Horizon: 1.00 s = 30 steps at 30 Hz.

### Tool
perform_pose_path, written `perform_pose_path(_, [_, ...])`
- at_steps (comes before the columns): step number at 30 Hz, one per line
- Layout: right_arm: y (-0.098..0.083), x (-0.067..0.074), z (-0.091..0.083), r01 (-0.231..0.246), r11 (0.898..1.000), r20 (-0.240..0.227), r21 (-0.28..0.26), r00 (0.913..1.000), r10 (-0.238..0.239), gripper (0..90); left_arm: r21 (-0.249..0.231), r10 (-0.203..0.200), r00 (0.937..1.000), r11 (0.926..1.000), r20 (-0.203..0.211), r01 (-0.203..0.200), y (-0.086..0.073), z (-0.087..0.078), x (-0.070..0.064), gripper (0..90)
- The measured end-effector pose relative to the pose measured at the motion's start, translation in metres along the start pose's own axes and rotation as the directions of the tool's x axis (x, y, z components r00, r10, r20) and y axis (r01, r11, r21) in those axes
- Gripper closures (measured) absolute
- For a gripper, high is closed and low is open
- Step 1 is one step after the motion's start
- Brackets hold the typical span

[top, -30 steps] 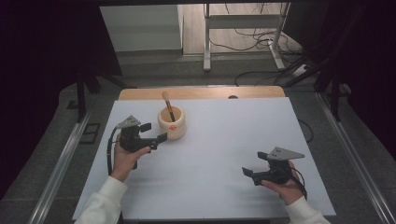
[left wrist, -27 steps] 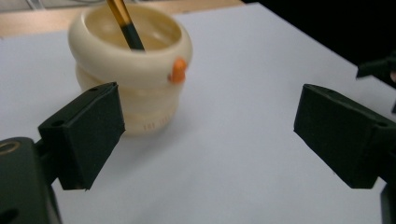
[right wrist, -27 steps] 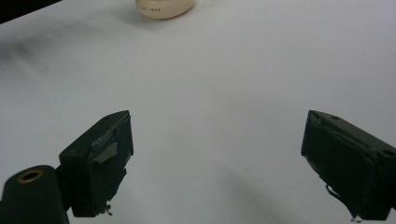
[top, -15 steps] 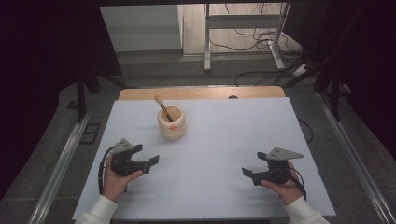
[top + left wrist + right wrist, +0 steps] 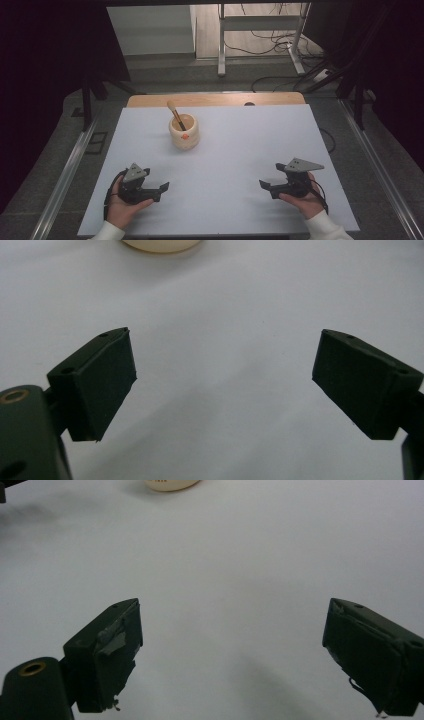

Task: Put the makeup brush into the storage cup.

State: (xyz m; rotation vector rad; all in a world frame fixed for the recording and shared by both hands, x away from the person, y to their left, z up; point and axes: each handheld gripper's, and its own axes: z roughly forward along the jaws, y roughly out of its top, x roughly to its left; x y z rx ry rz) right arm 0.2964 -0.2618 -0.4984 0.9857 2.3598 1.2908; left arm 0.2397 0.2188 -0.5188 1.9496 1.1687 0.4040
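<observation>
Two grippers rested low over the white table [image 5: 235, 150], jaws spread wide and empty: left gripper [image 5: 161, 190] near-left, right gripper [image 5: 264, 186] near-right. The cream cup [image 5: 184, 132], holding a wooden stick [image 5: 176, 114], stood well apart, farther back.

We observe a white table surface [image 5: 240, 165] with a wooden strip [image 5: 215, 100] along its far edge. Metal rails [image 5: 65, 175] run along both sides. Beyond the table, a white frame [image 5: 260, 22] stands on the floor amid loose cables [image 5: 280, 47].
</observation>
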Motion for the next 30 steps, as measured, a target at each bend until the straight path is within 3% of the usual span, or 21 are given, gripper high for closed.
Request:
perform_pose_path(12, [-0.0005,0.0001,0.0010,0.009,1.000,-0.001,0.010,1.0000,-0.009,9.2,-0.029,0.002,1.0000,0.9996,0.002,-0.002,-0.0040,-0.0058,0.0019,12.1])
perform_pose_path(30, [-0.0005,-0.0005,0.0003,0.013,1.000,0.006,0.002,0.9999,-0.013,9.0,-0.021,-0.019,0.9997,0.9996,0.016,0.019,-0.0036,-0.0050,0.0018,12.2])
